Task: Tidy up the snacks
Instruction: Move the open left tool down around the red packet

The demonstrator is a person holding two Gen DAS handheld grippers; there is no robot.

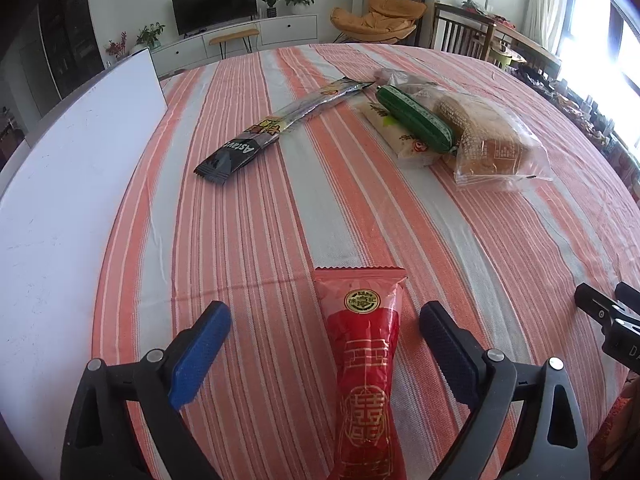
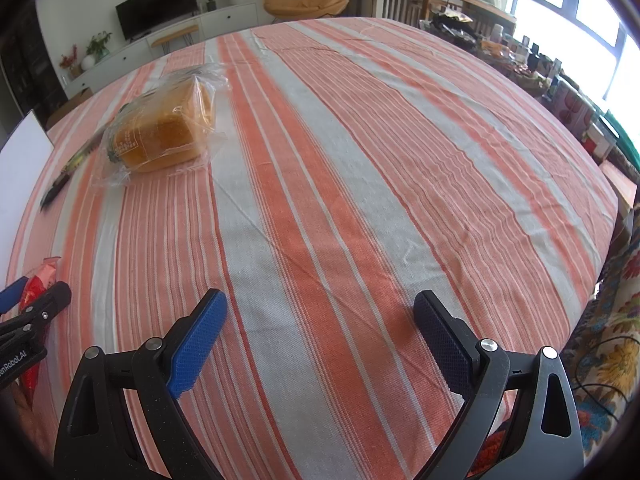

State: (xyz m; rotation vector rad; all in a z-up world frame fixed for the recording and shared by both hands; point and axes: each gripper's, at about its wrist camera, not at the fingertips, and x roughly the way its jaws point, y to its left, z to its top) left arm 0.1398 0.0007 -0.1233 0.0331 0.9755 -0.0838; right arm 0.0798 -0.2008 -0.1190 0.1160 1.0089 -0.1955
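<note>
A red snack packet (image 1: 366, 360) lies flat on the striped tablecloth (image 1: 280, 220), lengthwise between the fingers of my left gripper (image 1: 325, 310). The jaws stand wide open and neither blue pad touches the packet. Further back lie a long dark stick packet (image 1: 272, 128), a green packet (image 1: 416, 118) resting on a pale flat packet (image 1: 404, 144), and a loaf of bread in a clear bag (image 1: 492, 140). My right gripper (image 2: 320, 300) is open over bare cloth with nothing between its fingers. The bread bag (image 2: 164, 128) is far off to its upper left.
A white board (image 1: 72, 160) covers the table's left side. The right gripper's tips (image 1: 600, 304) show at the right edge of the left wrist view. A cluttered side table (image 2: 520, 52) and a floral cloth (image 2: 612, 340) border the table on the right.
</note>
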